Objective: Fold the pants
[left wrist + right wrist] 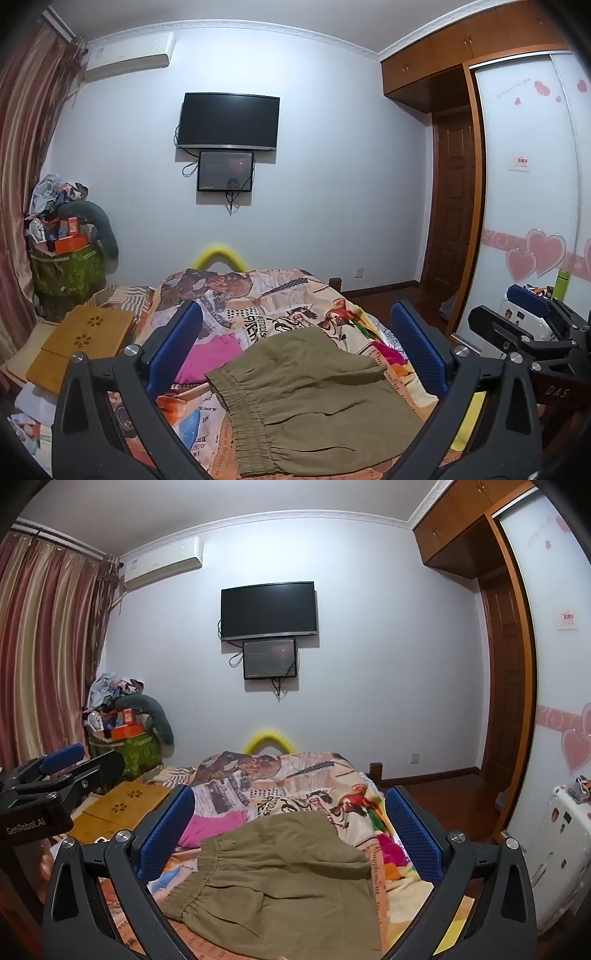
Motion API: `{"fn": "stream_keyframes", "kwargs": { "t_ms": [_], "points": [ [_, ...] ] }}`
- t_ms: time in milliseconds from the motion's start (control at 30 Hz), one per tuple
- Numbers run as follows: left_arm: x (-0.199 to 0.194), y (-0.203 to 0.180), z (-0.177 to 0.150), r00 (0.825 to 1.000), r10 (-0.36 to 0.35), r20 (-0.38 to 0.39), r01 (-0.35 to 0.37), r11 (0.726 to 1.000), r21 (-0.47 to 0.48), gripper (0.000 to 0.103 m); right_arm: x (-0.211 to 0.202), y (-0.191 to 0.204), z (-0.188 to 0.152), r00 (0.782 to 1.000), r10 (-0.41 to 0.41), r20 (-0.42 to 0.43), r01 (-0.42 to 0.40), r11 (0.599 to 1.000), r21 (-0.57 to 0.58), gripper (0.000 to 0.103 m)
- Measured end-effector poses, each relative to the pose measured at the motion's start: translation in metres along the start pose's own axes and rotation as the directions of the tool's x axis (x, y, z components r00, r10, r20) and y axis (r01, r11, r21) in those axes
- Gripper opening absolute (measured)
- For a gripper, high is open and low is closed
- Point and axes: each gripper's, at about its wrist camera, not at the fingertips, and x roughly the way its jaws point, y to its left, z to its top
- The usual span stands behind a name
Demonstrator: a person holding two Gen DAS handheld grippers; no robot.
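Note:
Olive-khaki pants (306,398) lie folded on the patterned bed cover, with the elastic waistband at the left. They also show in the right wrist view (280,882). My left gripper (295,347) is open and empty, held above the pants with its blue pads spread wide. My right gripper (291,830) is also open and empty above the pants. Each gripper shows at the edge of the other's view: the right one (532,314) and the left one (55,771).
A pink garment (210,354) lies on the bed cover (295,295) behind the pants. A wooden lap desk (81,343) sits at the left. A cluttered green basket (66,266) stands by the curtain. A wardrobe (524,184) and white suitcase (554,849) stand at the right.

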Motion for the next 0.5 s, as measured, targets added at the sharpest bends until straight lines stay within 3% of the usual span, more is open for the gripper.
{"fn": "stream_keyframes", "kwargs": {
  "t_ms": [500],
  "points": [
    [0.0012,0.0022,-0.0002,1.000,0.007,0.003,-0.007,1.000,0.018,0.103,0.0022,0.0031,-0.0012,1.000,-0.003,-0.005,0.003,1.000,0.002,0.102]
  ]
}}
